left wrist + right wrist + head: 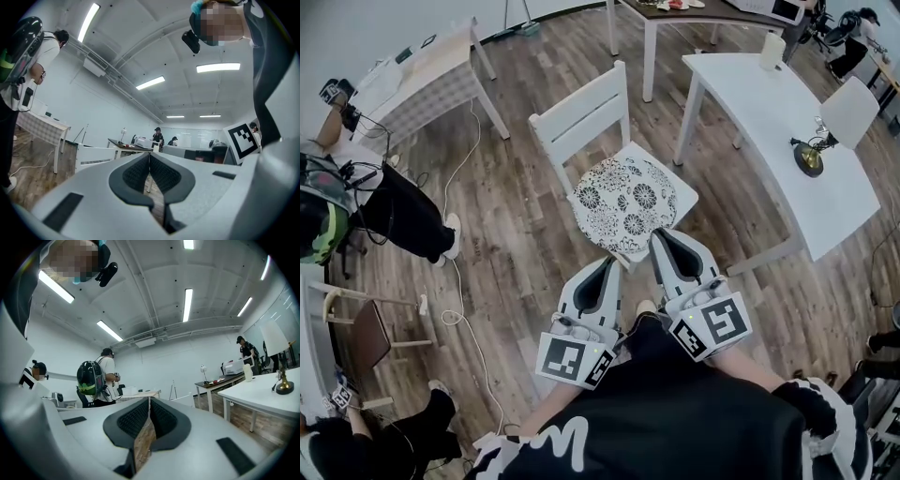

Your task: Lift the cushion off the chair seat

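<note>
Cushion (625,199): round, black-and-white floral print; lies flat on the seat of the white chair (581,112) and covers most of the seat.
Chair: slatted back on the far side; stands on the wood floor (525,244), between two white benches.
Left gripper (612,263): held level, tip just near of the seat's near corner, close to the cushion's near edge.
Left fingers (136,171): pressed together at the tips, nothing between them.
Right gripper (660,234): level beside the left one, tip at the cushion's near-right edge; contact cannot be told.
Right fingers (133,420): pressed together, pinching nothing.
Right bench (787,178): white; a small brass lamp (809,156) stands on it.
Left side: a person with a green-and-black backpack (321,220); a white cable (461,169) trails over the floor.
</note>
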Motion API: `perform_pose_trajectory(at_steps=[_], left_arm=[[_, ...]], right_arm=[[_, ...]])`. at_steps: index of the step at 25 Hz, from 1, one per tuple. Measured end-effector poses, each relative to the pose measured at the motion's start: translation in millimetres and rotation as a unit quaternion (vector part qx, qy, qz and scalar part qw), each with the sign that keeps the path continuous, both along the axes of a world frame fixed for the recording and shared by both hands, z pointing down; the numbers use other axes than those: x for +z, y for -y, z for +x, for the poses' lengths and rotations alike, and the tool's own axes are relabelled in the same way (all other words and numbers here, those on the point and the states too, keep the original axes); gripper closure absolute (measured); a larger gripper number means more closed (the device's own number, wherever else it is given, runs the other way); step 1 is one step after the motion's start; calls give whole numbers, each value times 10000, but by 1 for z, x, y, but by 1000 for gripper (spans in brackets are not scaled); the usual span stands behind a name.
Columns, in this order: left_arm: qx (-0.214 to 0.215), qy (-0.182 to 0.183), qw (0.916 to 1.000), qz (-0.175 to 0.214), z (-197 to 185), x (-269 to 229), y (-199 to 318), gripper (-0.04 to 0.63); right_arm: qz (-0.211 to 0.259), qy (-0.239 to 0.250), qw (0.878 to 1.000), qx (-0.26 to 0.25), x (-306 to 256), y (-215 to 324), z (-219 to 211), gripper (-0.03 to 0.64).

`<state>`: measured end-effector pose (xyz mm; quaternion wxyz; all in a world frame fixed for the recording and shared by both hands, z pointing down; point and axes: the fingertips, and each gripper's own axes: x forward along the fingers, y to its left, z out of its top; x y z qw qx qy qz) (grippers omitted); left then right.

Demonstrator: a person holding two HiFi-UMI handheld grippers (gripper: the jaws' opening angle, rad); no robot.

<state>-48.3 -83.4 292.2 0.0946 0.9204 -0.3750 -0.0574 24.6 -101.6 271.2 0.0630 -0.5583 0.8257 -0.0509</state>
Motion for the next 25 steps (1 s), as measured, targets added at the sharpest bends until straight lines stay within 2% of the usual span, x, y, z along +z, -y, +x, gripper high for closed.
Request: perform_pose_trajectory(at_steps=[11, 25], left_arm=[[-135, -14, 9999, 15, 29, -4, 57, 589], [-327, 41, 9994, -82, 58, 5, 98, 589]], right_arm=[[-15, 17, 9999, -107, -2, 57, 31, 591], [-172, 95, 9994, -283, 11, 99, 62, 591]])
